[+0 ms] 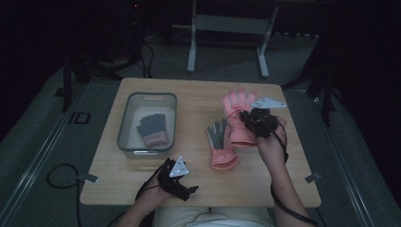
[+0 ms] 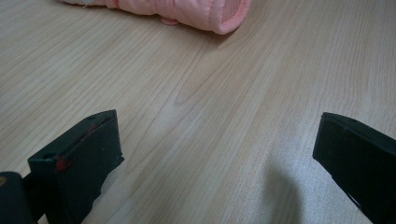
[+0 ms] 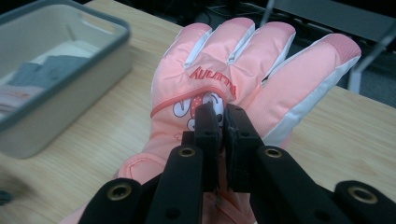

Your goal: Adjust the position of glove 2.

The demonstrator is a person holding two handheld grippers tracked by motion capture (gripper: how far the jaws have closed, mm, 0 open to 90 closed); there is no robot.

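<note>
Dim high view, dark surrounds; gripper views brighter, sharp.

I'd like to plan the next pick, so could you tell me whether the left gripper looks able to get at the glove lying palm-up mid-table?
Probably yes. The left gripper is open and empty, and bare table lies between it and the palm-up glove. The right gripper is pinching the other pink glove beside it, not blocking.

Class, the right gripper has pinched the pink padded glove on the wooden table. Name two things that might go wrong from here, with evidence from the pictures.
1. The right gripper seems to pinch only a fold of fabric on the back of the pink padded glove, so the glove may slip out if lifted.
2. A second pink glove with a grey palm lies close beside it and could be dragged or pushed toward the table edge.
</note>
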